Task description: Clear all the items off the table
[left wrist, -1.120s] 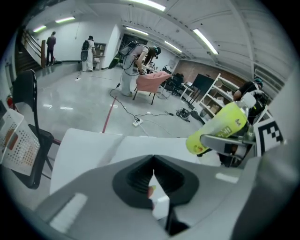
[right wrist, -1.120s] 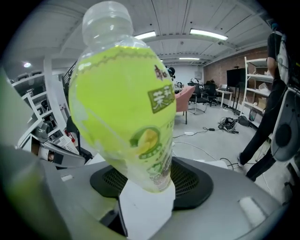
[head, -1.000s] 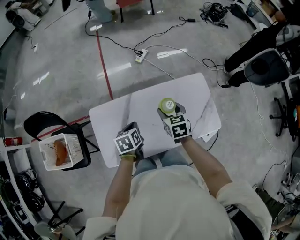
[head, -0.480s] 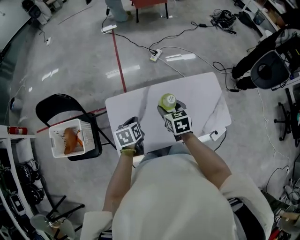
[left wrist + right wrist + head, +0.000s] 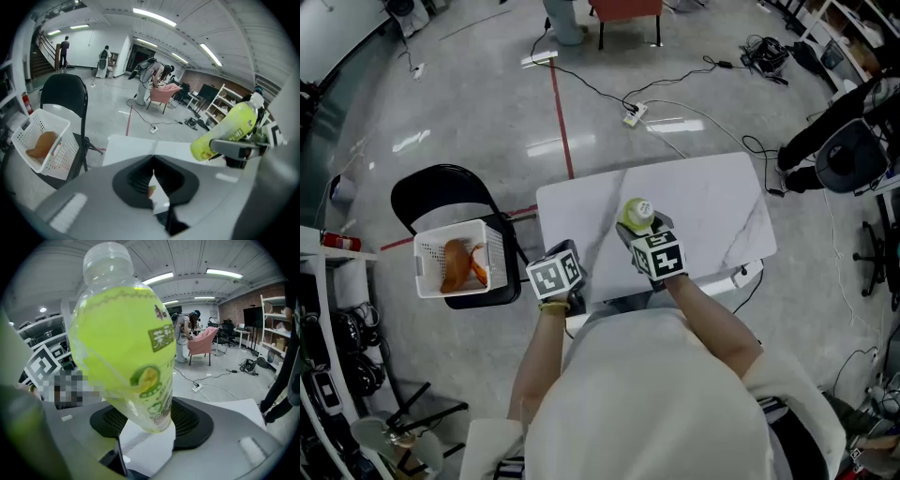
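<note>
While we look down from the head view: our left gripper (image 5: 565, 255) sits over the near edge of the white table (image 5: 712, 202), its jaws together on nothing; our right gripper (image 5: 639, 226) is clamped on a yellow-green drink bottle (image 5: 636, 212) over the tabletop.
Basket, head view: we see a white basket (image 5: 426, 247) resting on a black folding chair (image 5: 441, 183) left of the table, with an orange item (image 5: 457, 267) inside.
Left gripper view: our jaws meet and we find nothing between them; the drink bottle (image 5: 226, 130) hangs tilted at the right, clear of the table (image 5: 133, 144), cap uppermost; the basket (image 5: 43, 123) sits on the chair (image 5: 63, 93) at the left.
Right gripper view: our jaws squeeze the lower end of the drink bottle (image 5: 126, 343), which leans up and to the left with its cap at the top; the table (image 5: 236, 408) lies beyond.
</note>
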Demonstrator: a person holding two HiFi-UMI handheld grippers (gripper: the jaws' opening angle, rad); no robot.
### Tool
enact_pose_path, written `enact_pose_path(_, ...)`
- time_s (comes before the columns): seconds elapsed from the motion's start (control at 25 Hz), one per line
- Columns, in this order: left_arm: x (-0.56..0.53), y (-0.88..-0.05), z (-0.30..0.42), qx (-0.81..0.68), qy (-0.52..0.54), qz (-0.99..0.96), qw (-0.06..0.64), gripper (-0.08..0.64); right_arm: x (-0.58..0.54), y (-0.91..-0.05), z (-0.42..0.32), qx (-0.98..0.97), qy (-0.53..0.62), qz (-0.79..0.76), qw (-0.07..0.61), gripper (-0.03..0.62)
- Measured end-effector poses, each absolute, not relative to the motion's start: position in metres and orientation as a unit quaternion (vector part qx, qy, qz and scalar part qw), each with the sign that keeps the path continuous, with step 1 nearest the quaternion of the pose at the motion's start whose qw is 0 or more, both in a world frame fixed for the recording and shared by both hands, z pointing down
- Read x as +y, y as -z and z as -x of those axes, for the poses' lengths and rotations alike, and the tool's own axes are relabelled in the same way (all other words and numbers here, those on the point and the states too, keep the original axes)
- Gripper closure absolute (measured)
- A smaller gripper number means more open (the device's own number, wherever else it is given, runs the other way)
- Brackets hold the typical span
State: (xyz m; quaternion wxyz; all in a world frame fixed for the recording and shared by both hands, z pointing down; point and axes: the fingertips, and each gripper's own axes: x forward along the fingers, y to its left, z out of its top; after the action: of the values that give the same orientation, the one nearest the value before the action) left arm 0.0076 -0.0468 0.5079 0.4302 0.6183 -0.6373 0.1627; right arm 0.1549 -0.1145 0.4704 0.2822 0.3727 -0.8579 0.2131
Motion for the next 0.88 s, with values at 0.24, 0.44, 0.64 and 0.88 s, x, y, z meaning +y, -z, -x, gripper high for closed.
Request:
enact_pose_path(0.24,-0.030,-0.506,0.015,-0.652,-0.146,-0.602,0.437,0.552,-0.096,-0.468,-0.131,-0.867,-0.205,-0.347,0.293,0.316)
enact_pose_path(0.44,-0.021,-0.502,0.021,-0.671,-0.128,-0.584,0.439,0.551,-0.090,-0.465,-0.124,-0.879,-0.195,-0.317,0.298,0.316)
enact_pose_path(0.64,-0.016,-0.499,0.019,-0.696,-0.105,-0.559,0.438,0.551,-0.092,-0.462,-0.120,-0.898,-0.157,-0.271,0.310,0.314)
enact_pose_path(0.88,-0.009,-0.492,0.019,-0.728,-0.074,-0.520,0.441,0.551,-0.098,-0.457,-0.106,-0.914,-0.132,-0.213,0.319,0.314)
